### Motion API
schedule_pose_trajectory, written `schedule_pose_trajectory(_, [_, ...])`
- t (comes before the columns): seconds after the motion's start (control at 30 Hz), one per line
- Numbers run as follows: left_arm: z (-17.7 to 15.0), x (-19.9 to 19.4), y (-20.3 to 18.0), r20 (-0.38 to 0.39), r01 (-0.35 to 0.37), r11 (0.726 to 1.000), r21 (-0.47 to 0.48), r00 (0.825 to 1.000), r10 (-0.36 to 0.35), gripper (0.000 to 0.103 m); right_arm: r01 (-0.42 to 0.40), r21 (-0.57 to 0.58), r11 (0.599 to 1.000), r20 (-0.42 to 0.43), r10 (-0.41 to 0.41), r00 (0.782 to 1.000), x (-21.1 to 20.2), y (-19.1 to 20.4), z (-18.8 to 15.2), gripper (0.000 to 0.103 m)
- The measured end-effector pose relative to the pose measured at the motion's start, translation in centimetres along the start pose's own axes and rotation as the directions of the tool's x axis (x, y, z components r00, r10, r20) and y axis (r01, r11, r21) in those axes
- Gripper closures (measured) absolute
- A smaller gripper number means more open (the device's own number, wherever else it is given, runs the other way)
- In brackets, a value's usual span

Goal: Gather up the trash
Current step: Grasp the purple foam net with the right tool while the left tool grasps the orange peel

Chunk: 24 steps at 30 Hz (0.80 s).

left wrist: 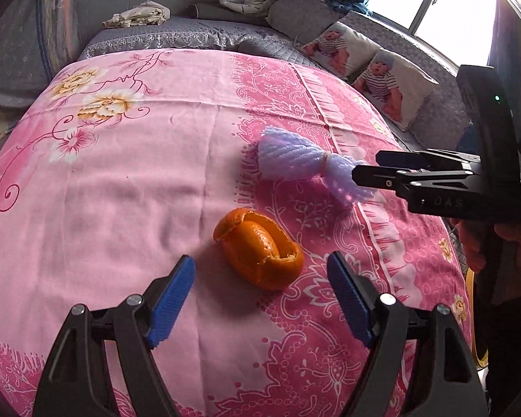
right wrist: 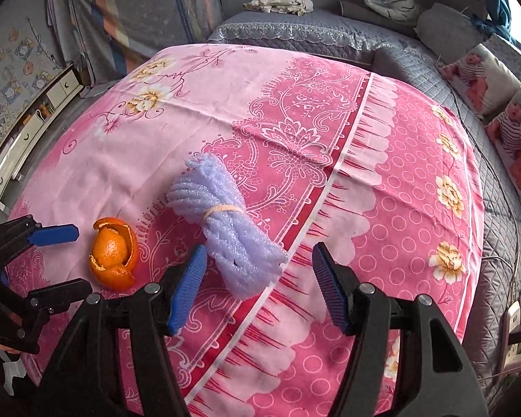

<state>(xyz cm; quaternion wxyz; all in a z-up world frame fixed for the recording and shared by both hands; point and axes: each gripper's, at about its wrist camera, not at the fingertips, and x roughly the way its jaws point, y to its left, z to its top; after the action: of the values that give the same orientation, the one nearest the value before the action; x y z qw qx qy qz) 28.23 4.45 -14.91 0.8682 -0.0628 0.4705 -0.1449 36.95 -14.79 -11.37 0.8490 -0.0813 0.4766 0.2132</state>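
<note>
My left tongs [left wrist: 260, 295] stand wide and empty low in the frame, one orange peel [left wrist: 258, 252] lying just beyond their tips on the pink cloth [left wrist: 121, 191]. My right tongs [right wrist: 257, 288] gape likewise, one bundle of purple foam netting [right wrist: 222, 222] reaching between them, untouched. Only the right view shows the drawers [right wrist: 34, 121] at upper left.

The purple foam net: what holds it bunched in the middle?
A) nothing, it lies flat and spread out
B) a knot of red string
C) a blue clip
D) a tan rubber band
D: a tan rubber band circles the waist of the purple foam net, which lies on the pink cloth between the open fingers of the right gripper, untouched by either pad.
</note>
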Motion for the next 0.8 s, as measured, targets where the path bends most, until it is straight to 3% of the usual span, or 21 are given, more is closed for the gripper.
schedule_pose_trajectory(0.37, [0.7,1.6,0.1,-0.029,0.001,1.000,0.010,1.000,-0.001,0.031,-0.012,-0.024,1.000,-0.031,0.011,0.999,2.7,0.9,1.7,0.043])
schedule_pose_trajectory(0.67, [0.9,2.9,-0.2,-0.057,0.019,1.000,0.011,0.998,-0.018,0.049,0.001,-0.042,0.999,-0.067,-0.004,0.998,4.9,1.2,3.6,0.044])
schedule_pose_trajectory(0.77, [1.1,3.1,-0.3,-0.055,0.019,1.000,0.008,0.998,-0.018,0.054,-0.004,-0.033,0.999,-0.090,0.001,0.996,6.2,1.0,4.1,0.056])
schedule_pose_trajectory(0.8, [1.2,3.0,-0.2,-0.052,0.018,1.000,0.006,0.999,-0.018,0.058,-0.004,-0.024,1.000,-0.092,0.002,0.996,6.5,0.9,4.2,0.066])
